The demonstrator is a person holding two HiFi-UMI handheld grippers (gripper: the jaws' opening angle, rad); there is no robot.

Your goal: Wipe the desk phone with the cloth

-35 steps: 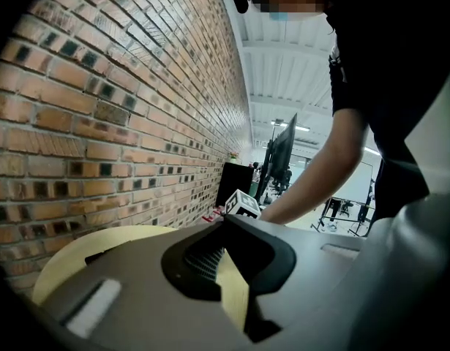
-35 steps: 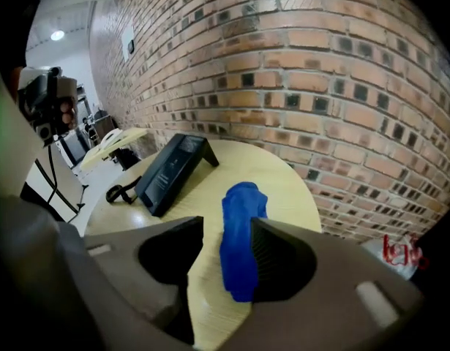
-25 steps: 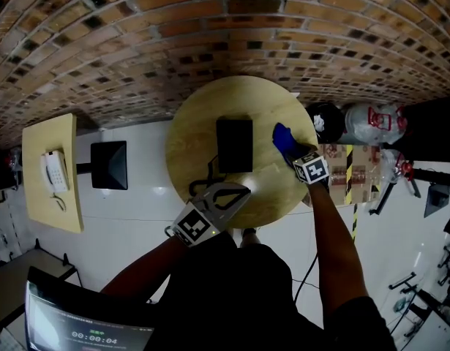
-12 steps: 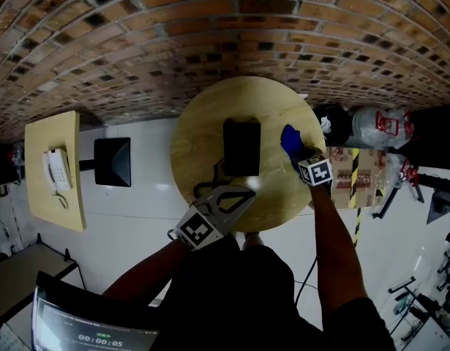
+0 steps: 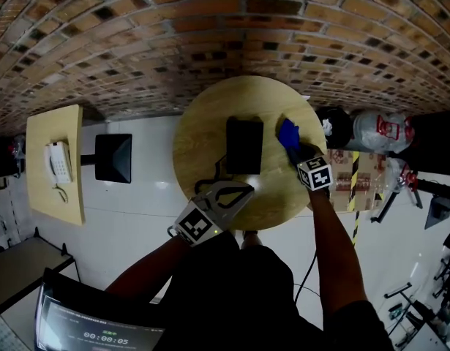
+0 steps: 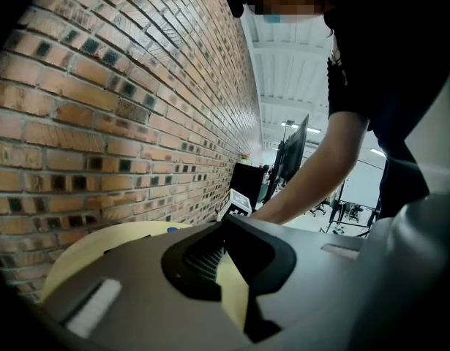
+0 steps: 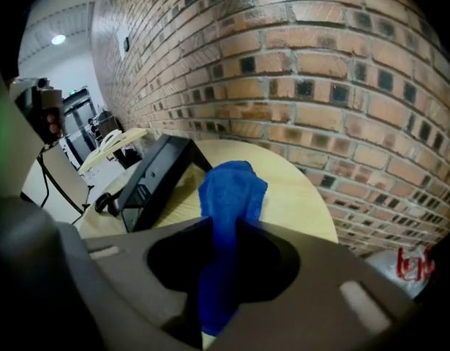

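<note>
The black rectangular desk phone (image 5: 244,145) sits near the middle of the round, pale wooden tabletop (image 5: 203,130). Seen from the side, its body is a slanted wedge. A black cord (image 5: 207,184) curls from it toward the near edge.

Just right of the phone, by the tabletop's right edge, is the bright blue cloth (image 5: 287,132). It is soft and bunched into a narrow fold. The right tongs (image 5: 296,151) have just been closing and are now clamped on it, with its loose end sticking out past the tips.

The left tongs (image 5: 246,189) are at the near edge, tips together with nothing between them.

A red-brown brick wall (image 5: 137,35) runs behind the tabletop, above a glossy white floor (image 5: 137,196). Off to the left, a rectangular wooden tabletop (image 5: 42,189) holds a white phone (image 5: 58,164).
</note>
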